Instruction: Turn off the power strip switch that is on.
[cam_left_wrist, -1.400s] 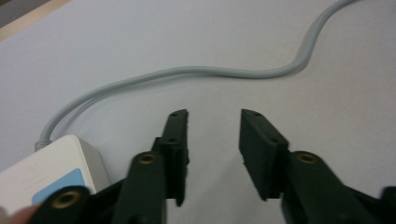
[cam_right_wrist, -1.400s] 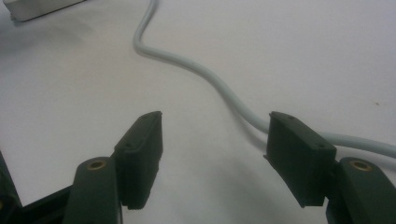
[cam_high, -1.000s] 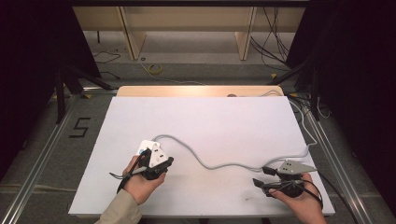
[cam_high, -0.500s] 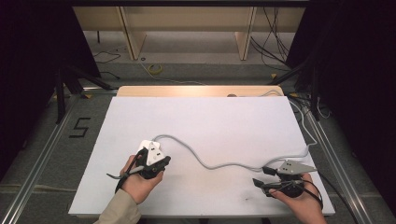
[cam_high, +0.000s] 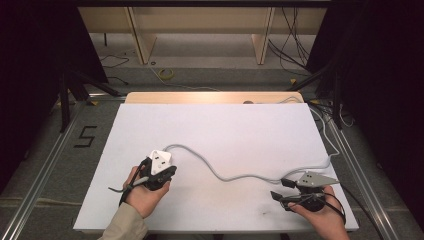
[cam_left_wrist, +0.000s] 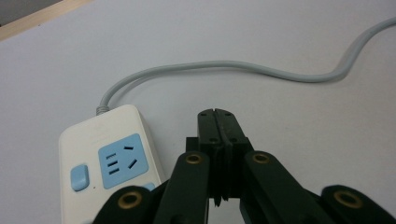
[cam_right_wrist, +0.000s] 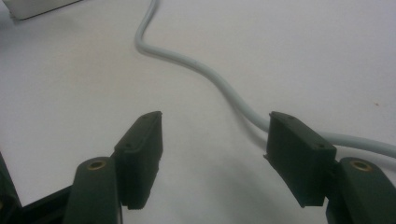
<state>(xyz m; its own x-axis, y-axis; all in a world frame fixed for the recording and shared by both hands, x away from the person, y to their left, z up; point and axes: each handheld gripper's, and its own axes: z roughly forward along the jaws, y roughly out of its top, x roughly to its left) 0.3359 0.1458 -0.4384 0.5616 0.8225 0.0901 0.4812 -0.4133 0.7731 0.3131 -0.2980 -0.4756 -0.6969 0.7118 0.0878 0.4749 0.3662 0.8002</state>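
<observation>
Left gripper pressed together beside the socket strip; right gripper gapes, empty.

A single readable sign shows in the high view: a black numeral "5" marked on the grey floor, well to the left of the left tongs and farther from the person than they are, just off the left edge of the white table. In the left gripper view, the cream plastic power strip lying just left of the shut tongs carries a pale blue socket panel and a pale blue button, but no lettering, brand or number can be read on it. No other text or label can be read.
</observation>
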